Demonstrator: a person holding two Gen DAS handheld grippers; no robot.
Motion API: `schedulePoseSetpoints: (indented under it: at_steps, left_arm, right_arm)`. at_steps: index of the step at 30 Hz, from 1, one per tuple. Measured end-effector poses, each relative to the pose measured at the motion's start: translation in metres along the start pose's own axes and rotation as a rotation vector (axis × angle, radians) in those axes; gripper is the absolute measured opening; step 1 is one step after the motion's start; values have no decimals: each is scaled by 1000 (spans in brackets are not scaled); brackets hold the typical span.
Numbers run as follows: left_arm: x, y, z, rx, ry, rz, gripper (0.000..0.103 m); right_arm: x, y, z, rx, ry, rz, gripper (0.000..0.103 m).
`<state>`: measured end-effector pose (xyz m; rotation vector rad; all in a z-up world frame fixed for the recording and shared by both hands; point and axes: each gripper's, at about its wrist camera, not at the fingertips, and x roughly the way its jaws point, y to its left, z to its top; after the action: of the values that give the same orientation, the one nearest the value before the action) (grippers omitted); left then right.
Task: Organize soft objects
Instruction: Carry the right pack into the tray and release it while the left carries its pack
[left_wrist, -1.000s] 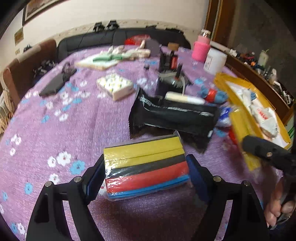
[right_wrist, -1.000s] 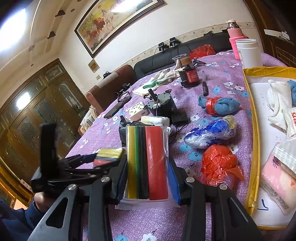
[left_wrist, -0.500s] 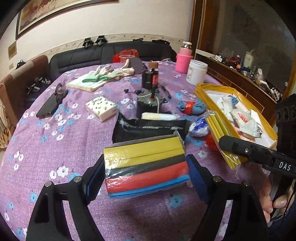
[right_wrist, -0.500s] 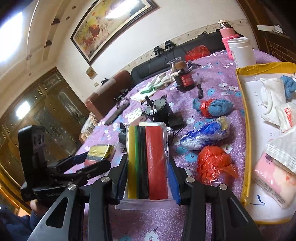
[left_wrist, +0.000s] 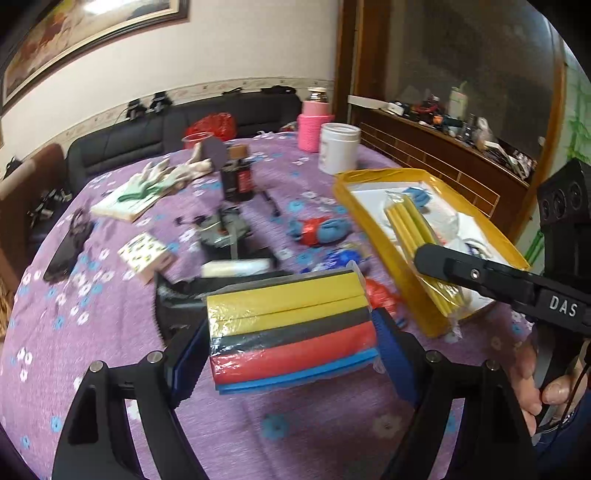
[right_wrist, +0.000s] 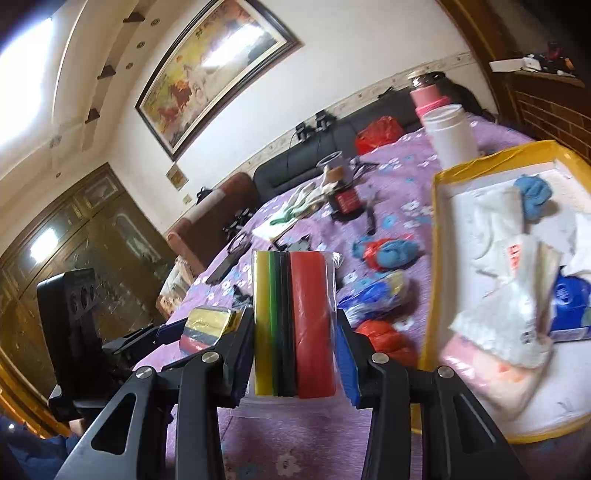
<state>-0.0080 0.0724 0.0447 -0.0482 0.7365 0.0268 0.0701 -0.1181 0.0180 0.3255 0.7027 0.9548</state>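
My left gripper (left_wrist: 291, 339) is shut on a wrapped pack of foam strips (left_wrist: 291, 332), yellow, black, red and blue, held flat above the purple cloth. My right gripper (right_wrist: 295, 332) is shut on a second foam pack (right_wrist: 295, 325), held upright on edge; in the left wrist view this pack (left_wrist: 421, 251) hangs over the near rim of the yellow tray (left_wrist: 373, 218). The tray (right_wrist: 430, 280) holds white bags, a blue cloth (right_wrist: 533, 192) and other soft items. The left gripper's pack also shows in the right wrist view (right_wrist: 207, 328).
On the flowered purple table lie a red-and-blue cloth bundle (left_wrist: 319, 230), a blue bag (right_wrist: 373, 295), a red bag (right_wrist: 384, 336), a black pouch (left_wrist: 184, 291), a small box (left_wrist: 146, 254), gloves (left_wrist: 155, 181), a dark jar (left_wrist: 236, 181), a white tub (left_wrist: 338, 147) and a pink bottle (left_wrist: 314, 127).
Both grippers have risen and moved right toward the yellow tray, each still holding its pack. The right gripper's pack now hangs over the tray's near rim.
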Motion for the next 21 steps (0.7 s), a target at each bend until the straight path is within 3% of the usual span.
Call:
schedulePoseSetpoints:
  at_steps: [12,21]
  left_arm:
    - [27,-75,30,90,12,-100,83]
    - [66,-134,53,147,38,-171,83]
  right_arm:
    - [-60,-52,21,106,-126,-118,43]
    - [-101,-98,39,177,-143,-260,43]
